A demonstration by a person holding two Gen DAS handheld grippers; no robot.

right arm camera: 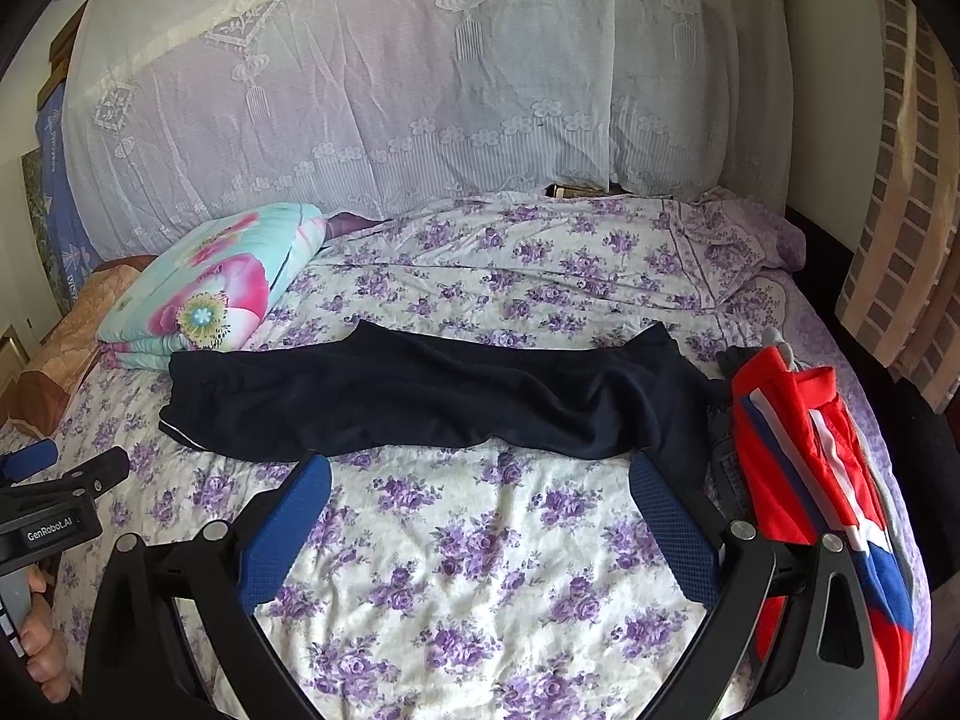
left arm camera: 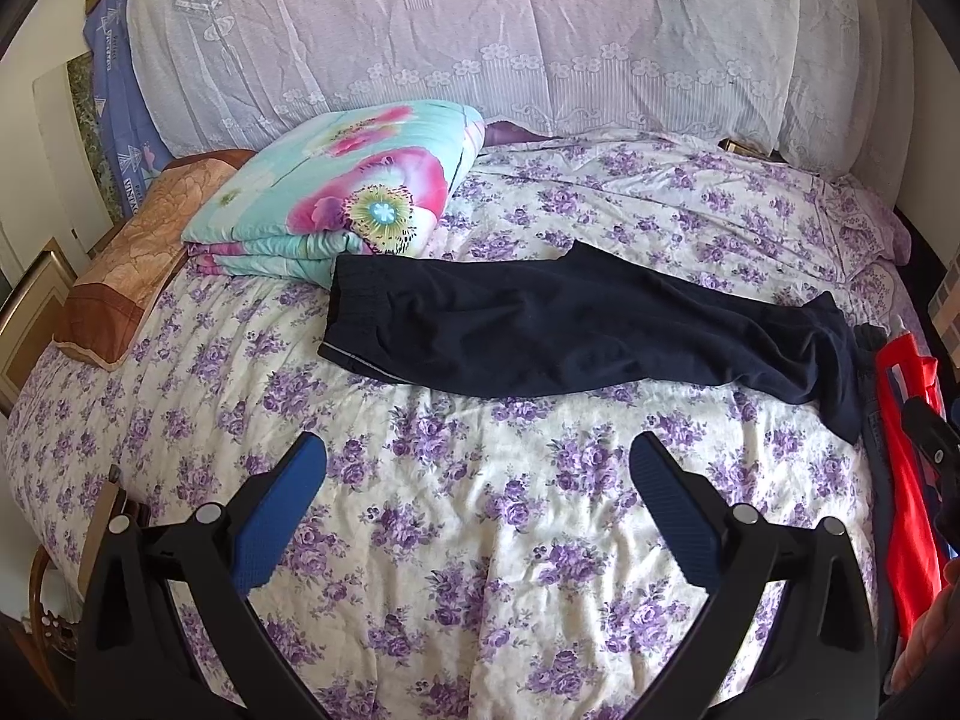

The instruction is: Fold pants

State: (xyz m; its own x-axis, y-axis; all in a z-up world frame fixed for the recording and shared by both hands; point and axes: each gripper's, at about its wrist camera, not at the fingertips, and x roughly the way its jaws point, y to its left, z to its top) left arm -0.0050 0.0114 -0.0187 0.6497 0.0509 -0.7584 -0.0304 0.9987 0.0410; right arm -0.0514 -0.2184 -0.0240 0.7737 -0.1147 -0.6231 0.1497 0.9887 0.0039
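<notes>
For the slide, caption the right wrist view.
Open right tool over the floral bed, navy pants laid lengthwise ahead, red garment alongside.

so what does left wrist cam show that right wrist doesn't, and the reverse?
Left wrist only: wooden furniture at the bed's near left edge, and the right gripper's black tip at the right margin.

Right wrist only: a brick-pattern curtain on the right, the left gripper with its printed label, and fingers on its handle.

Both: dark pants laid lengthwise, apparently already folded leg over leg, on the floral bedsheet, the folded floral quilt, a red garment, and both grippers open, holding nothing.
</notes>
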